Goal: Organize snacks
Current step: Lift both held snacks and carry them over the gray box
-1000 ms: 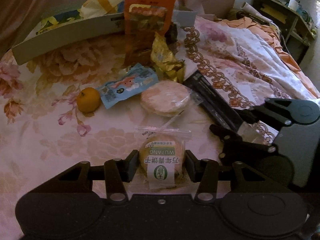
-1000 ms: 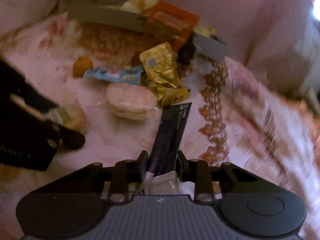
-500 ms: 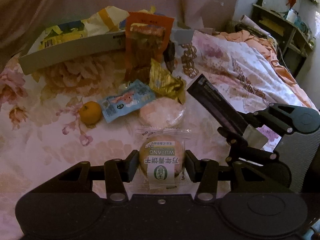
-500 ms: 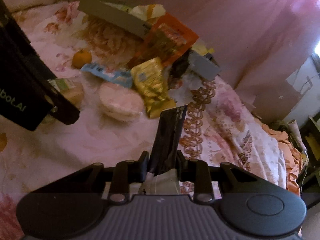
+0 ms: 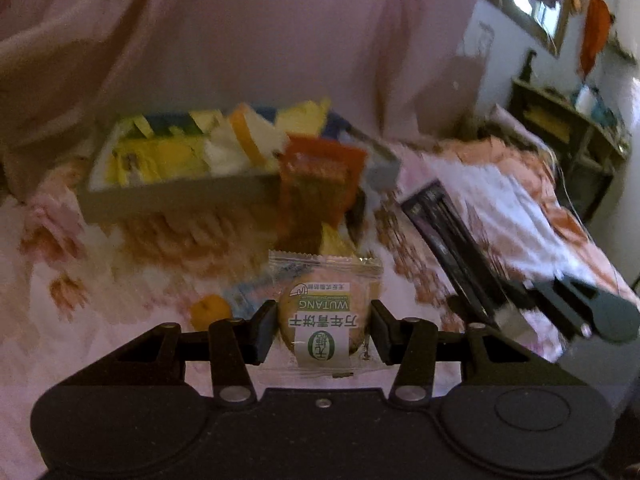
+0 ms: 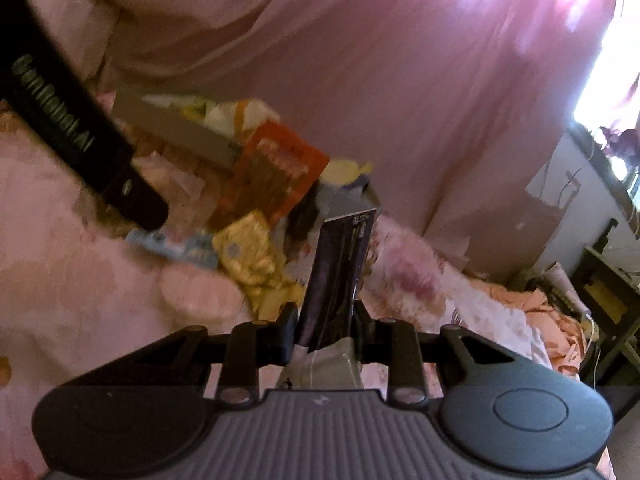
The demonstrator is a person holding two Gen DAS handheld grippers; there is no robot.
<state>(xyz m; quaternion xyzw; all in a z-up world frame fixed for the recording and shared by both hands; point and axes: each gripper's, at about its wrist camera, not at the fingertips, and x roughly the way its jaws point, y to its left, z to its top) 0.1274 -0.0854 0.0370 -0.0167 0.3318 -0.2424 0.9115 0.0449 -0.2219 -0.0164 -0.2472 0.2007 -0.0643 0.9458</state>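
A wrapped round biscuit [image 5: 324, 320] sits pinched between the fingers of the left gripper [image 5: 323, 330], held above the flowered bed [image 5: 80, 320]. To its right, the right gripper [image 6: 324, 330] pinches the lower end of a long dark packet [image 6: 340, 276], which points up and away. Beyond both, a grey box [image 5: 176, 196] holds yellow and white packets; an orange pouch [image 5: 316, 184] leans against it, and a small orange fruit [image 5: 210, 310], a blue wrapper [image 6: 176, 246] and a gold pouch [image 6: 248, 252] lie nearby.
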